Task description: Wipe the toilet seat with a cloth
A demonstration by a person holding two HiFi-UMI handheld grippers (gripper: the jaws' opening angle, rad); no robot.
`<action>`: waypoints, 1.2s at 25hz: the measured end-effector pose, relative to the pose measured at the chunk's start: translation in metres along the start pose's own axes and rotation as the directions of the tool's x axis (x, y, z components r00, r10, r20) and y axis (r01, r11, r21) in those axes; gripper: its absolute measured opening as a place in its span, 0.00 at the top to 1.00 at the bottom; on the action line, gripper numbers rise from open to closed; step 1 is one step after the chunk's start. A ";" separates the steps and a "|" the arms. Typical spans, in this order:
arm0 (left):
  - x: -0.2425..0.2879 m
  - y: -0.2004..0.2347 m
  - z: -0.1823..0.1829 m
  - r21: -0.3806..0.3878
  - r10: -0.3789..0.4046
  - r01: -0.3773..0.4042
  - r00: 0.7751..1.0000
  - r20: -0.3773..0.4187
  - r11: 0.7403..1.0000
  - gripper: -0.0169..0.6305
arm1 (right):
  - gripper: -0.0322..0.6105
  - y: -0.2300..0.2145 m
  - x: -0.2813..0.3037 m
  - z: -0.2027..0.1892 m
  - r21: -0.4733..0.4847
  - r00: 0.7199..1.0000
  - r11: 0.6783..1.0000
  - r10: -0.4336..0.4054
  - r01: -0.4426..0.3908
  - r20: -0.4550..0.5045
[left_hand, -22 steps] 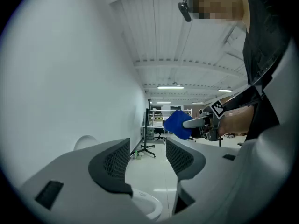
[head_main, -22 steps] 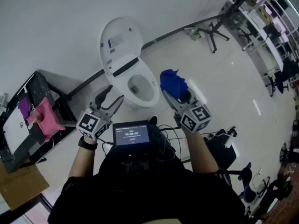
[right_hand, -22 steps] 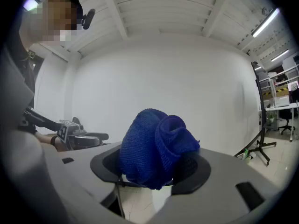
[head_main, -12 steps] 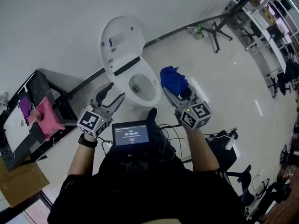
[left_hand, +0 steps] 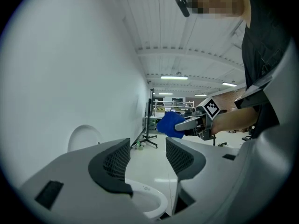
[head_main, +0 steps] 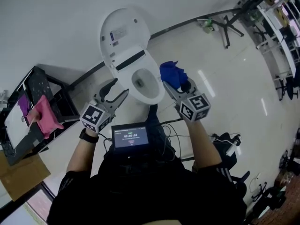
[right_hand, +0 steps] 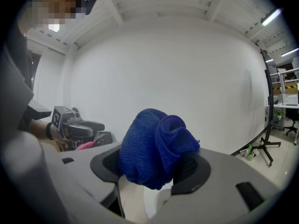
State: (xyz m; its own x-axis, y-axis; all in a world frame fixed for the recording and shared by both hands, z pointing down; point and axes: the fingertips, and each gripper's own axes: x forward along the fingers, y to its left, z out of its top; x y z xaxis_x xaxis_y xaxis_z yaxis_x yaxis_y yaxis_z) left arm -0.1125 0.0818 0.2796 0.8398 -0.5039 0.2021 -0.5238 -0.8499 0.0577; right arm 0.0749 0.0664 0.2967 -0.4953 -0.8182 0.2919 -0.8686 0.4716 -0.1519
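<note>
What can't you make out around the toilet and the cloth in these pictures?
Head view: the blue cloth covers the toilet seat's right edge, and the print on the raised lid is too small to read.
Right gripper view: the cloth, clamped in the right gripper, hides most of the seat.
Left gripper view: the open left gripper blocks all but a slice of the seat.

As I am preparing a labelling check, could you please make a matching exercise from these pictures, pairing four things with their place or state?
Things:
1. blue cloth
2. left tool
3. toilet lid
4. pink cloth

Place or state:
A. raised
B. lying on the black stand at the person's left
C. clamped in the right tool
D. open, with nothing between its jaws

Pairs: 1-C, 2-D, 3-A, 4-B
</note>
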 end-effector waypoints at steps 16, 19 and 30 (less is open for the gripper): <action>0.145 0.086 -0.143 -0.131 -0.033 0.000 0.968 -0.248 0.991 0.61 | 0.52 -0.133 0.159 -0.165 0.043 0.924 0.995 0.098 -0.089 -0.368; 0.168 0.097 -0.180 -0.178 -0.038 -0.014 0.958 -0.285 0.984 0.61 | 0.52 -0.150 0.188 -0.219 0.039 0.880 0.990 0.136 -0.133 -0.456; 0.243 0.130 -0.291 -0.298 -0.040 -0.069 0.938 -0.344 0.952 0.61 | 0.52 -0.204 0.282 -0.415 -0.016 0.606 0.947 0.193 -0.321 -0.772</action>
State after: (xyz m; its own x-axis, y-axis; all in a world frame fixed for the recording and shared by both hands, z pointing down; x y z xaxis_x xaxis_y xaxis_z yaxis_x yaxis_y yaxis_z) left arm -0.0179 -0.1058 0.6211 0.7597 -0.3852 0.5239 -0.5987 -0.7287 0.3323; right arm 0.1176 -0.1240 0.8020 -0.4573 -0.1512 0.8764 -0.6632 0.7146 -0.2228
